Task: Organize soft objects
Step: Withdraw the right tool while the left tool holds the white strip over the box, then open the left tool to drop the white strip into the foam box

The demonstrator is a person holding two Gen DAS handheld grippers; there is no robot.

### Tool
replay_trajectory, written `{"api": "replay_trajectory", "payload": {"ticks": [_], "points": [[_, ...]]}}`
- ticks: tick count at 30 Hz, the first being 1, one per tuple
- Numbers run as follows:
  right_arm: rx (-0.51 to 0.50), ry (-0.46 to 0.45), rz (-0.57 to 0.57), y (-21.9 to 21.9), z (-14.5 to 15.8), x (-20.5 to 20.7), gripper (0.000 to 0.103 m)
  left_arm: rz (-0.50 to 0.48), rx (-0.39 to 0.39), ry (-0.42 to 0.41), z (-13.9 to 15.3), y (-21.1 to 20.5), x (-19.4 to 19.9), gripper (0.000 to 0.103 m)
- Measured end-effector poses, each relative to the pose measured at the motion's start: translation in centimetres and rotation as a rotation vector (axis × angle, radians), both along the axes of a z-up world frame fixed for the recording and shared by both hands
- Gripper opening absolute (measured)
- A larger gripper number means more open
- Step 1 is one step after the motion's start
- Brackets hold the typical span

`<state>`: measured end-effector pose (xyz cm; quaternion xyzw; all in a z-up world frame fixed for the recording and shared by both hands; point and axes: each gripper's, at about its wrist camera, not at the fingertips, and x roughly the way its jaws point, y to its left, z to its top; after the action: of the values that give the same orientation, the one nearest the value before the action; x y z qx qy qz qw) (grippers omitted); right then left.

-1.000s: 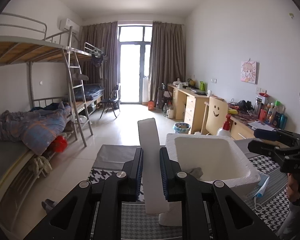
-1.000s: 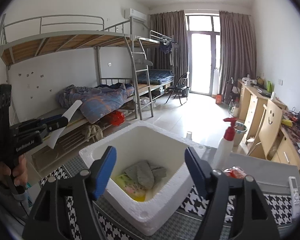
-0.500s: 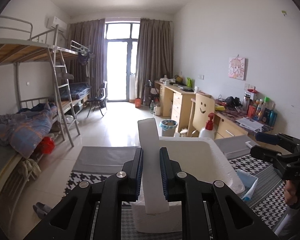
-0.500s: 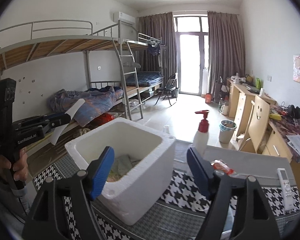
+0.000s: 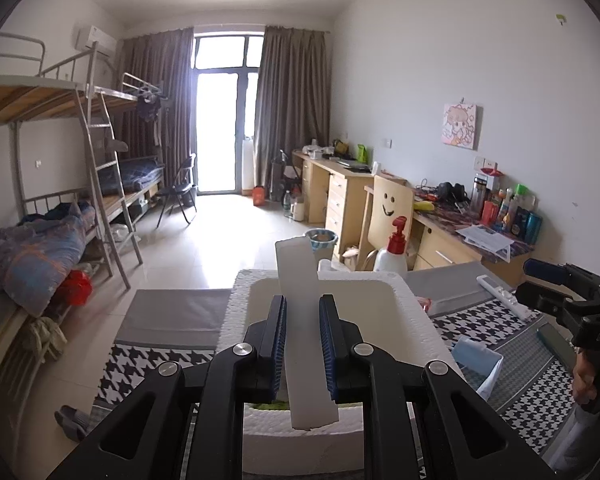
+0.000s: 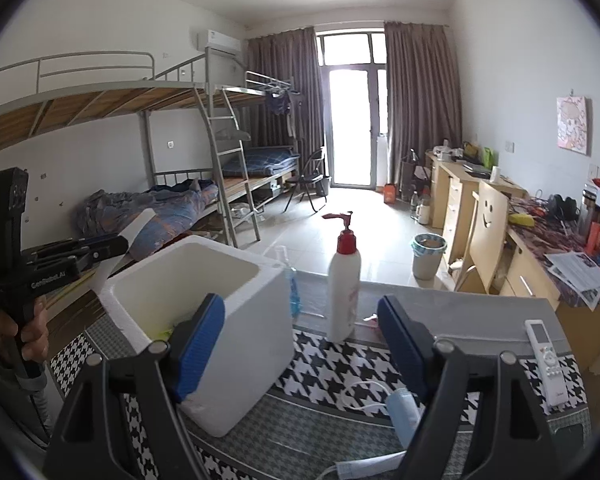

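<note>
Two grippers are seen over a table [image 6: 480, 316] covered in a houndstooth cloth. The left gripper [image 5: 302, 340] is closed on a white slab [image 5: 300, 320], pinched flat between the blue fingers [image 5: 278, 344]; the slab sticks out past the fingertips over the foam box [image 5: 412, 312] and is tilted upward. In the right wrist view the same slab is seen at the left, held above and beside the box's near-left rim, apart from it.

The right gripper [image 6: 300, 344] is empty, with its fingers [image 6: 198, 344] spread wide. Its left finger overlaps the box's right wall in that view; contact cannot be told. The right finger stands over bare cloth.

The box [image 6: 204, 320] is open at the top; soft items [image 6: 166, 330] are glimpsed low inside, mostly hidden. A pump bottle [image 6: 344, 292] stands upright just right of the box, with a narrow gap between them. A remote [image 6: 546, 356] lies near the table's right edge. A white cable [image 6: 364, 392] and a pale blue item [image 6: 404, 412] lie on the cloth under the right gripper. Open cloth is left between the bottle and the remote. Beyond the far edge, the floor is open toward the door.
</note>
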<state>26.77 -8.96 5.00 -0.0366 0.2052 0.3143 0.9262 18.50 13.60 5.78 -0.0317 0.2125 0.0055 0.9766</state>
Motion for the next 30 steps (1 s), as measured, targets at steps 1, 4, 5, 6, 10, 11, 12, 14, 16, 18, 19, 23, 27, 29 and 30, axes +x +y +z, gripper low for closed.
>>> {"api": "replay_trajectory", "payload": {"ticks": [1, 4, 5, 6, 10, 11, 12, 14, 16, 18, 19, 23, 27, 29, 30], "points": [[0.008, 0.003, -0.008, -0.2, 0.0, 0.1, 0.082, -0.002, 0.001, 0.003, 0.0, -0.1, 0.2, 0.018], [0.012, 0.012, -0.015, -0.5, -0.3, 0.5, 0.082, -0.017, 0.002, 0.017, -0.2, 0.0, 0.7, 0.018], [0.005, 0.008, -0.019, -0.5, -0.3, 0.6, 0.082, -0.027, -0.008, 0.029, -0.3, 0.1, 1.0, 0.018], [-0.004, 0.003, -0.025, -0.6, -0.3, 0.7, 0.082, -0.030, -0.010, 0.036, -0.4, 0.2, 1.2, 0.018], [-0.040, -0.001, -0.039, -1.1, -0.9, 1.2, 0.082, -0.033, -0.012, 0.046, -0.6, 0.2, 1.7, 0.018], [-0.046, 0.001, -0.051, -1.1, -1.0, 1.3, 0.082, -0.038, -0.015, 0.053, -0.7, 0.3, 1.9, 0.018], [-0.040, 0.001, -0.057, -1.3, -1.2, 1.3, 0.082, -0.039, -0.017, 0.061, -0.8, 0.3, 2.0, 0.018], [-0.038, 0.009, -0.045, -1.5, -1.5, 1.2, 0.082, -0.044, -0.018, 0.070, -1.0, 0.4, 2.2, 0.018], [-0.044, 0.008, -0.041, -1.7, -1.7, 1.3, 0.082, -0.045, -0.019, 0.070, -1.0, 0.5, 2.3, 0.019], [-0.051, -0.002, -0.030, -1.8, -1.8, 1.1, 0.082, -0.037, -0.017, 0.062, -1.0, 0.6, 2.3, 0.019], [-0.059, -0.003, -0.025, -1.8, -2.0, 1.2, 0.082, -0.038, -0.019, 0.059, -1.0, 0.6, 2.3, 0.019], [-0.100, 0.003, -0.028, -2.0, -2.8, 1.5, 0.082, -0.045, -0.030, 0.051, -0.9, 0.6, 2.2, 0.020], [-0.088, 0.019, -0.041, -2.6, -3.1, 1.9, 0.082, -0.069, -0.017, 0.043, -0.8, 0.1, 2.0, 0.024], [-0.089, 0.022, -0.042, -2.7, -3.1, 2.0, 0.082, -0.079, -0.008, 0.047, -0.8, -0.4, 2.1, 0.025], [-0.092, 0.019, -0.042, -2.7, -3.2, 1.9, 0.082, -0.084, -0.006, 0.044, -0.7, -0.5, 2.0, 0.030]]}}
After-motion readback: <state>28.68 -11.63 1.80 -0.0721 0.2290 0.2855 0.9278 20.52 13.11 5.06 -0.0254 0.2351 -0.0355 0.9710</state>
